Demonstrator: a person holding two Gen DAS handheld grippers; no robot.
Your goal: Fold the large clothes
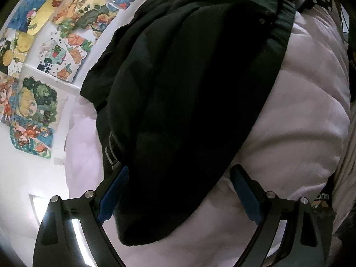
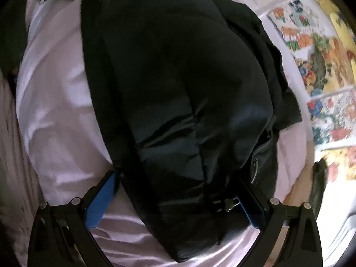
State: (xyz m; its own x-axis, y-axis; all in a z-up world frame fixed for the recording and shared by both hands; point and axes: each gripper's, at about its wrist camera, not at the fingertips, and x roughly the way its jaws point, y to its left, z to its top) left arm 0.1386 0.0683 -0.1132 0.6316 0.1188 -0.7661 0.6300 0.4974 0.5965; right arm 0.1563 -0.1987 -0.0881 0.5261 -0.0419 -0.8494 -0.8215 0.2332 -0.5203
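the left gripper (image 1: 180, 191) stands wide open, jaws astride the near end of the black jacket (image 1: 182, 93) heaped on the pale pink bedding (image 1: 307, 102), while the right gripper (image 2: 178, 197), equally spread, straddles its buckled end without clamping it.

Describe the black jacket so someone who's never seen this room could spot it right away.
Find the pale pink bedding beside the wall of colourful drawings. The black jacket lies bunched along its middle. It is the only dark, padded garment there, with a metal buckle at its near end.
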